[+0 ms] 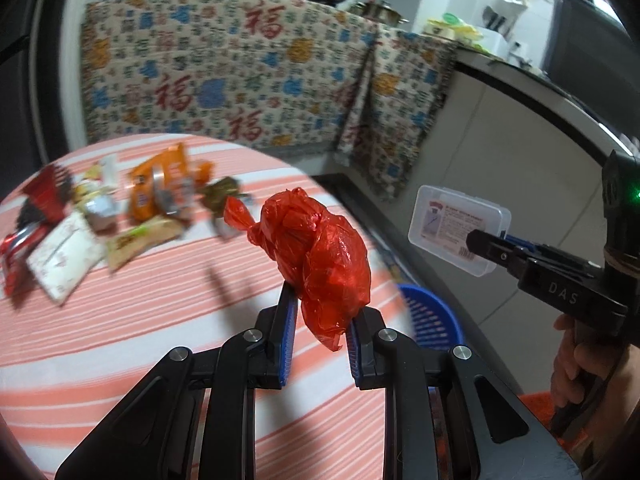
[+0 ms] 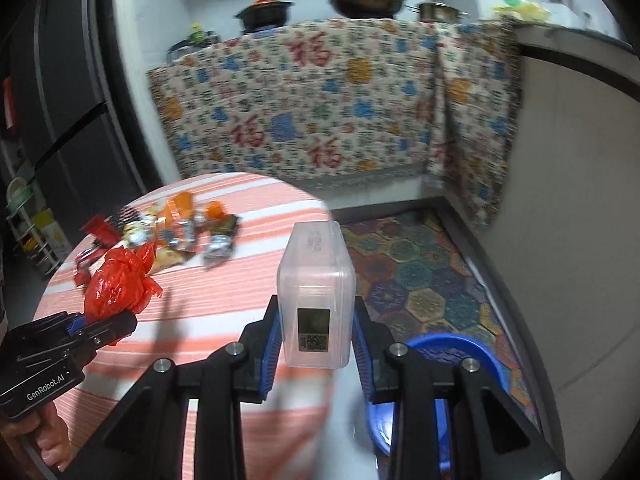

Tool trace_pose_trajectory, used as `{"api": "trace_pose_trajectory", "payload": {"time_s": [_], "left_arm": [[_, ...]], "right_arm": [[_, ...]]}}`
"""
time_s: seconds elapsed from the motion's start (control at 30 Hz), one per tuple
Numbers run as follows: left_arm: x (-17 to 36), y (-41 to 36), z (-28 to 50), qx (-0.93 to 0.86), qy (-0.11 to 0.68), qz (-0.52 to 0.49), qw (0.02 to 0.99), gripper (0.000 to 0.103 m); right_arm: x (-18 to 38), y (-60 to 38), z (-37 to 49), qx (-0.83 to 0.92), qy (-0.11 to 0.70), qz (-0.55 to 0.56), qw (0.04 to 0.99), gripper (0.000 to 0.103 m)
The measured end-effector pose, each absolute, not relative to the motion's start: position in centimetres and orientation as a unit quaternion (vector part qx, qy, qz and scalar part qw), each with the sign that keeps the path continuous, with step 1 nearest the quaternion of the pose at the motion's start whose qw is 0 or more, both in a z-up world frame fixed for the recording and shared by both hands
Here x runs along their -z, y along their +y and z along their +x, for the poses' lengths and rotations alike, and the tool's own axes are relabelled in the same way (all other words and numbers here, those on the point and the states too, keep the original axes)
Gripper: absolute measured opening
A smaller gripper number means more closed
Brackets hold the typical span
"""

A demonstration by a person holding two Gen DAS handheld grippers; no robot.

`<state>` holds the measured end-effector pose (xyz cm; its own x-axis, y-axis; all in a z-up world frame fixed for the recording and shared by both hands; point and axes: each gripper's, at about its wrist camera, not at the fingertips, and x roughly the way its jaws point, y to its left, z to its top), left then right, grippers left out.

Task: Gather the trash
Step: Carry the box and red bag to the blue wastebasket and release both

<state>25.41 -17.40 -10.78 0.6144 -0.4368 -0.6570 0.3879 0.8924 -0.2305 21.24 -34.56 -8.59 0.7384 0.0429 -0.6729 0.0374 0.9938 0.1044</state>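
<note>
behind the round table (image 1: 120, 320) with its orange-striped cloth hangs a patterned cloth (image 1: 240, 80) over the counter, with pots above it. a heap of wrappers (image 1: 104, 216) lies on the far part of the table. a blue basket (image 2: 460, 360) sits on the floor just beside the table edge. the left gripper (image 1: 320, 316) is raised above the table, clamped on a crumpled red plastic bag (image 1: 320, 256). the right gripper (image 2: 314, 344), held level to its right, pinches a clear plastic box (image 2: 316, 300) above the table edge near the basket.
</note>
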Motion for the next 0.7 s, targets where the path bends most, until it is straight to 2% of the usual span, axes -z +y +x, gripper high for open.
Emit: {"api": "trace_pose_trajectory", "payload": {"time_s": [0.23,0.43,0.7], "left_arm": [[11.5,-26.6,26.0,0.306,0.387,-0.010,0.870,0.021],[13.3,-33.7,26.4,0.348,0.404,0.015,0.846,0.021],[16.4,-38.2,27.4,0.367,0.427,0.024,0.826,0.021]], "right_arm": [[7.6,-42.2,18.4,0.069,0.361,0.057,0.928,0.033],[10.0,-48.6,18.1,0.104,0.382,0.094,0.914,0.033],[12.6,-53.1,18.8,0.112,0.404,0.127,0.899,0.033]]}}
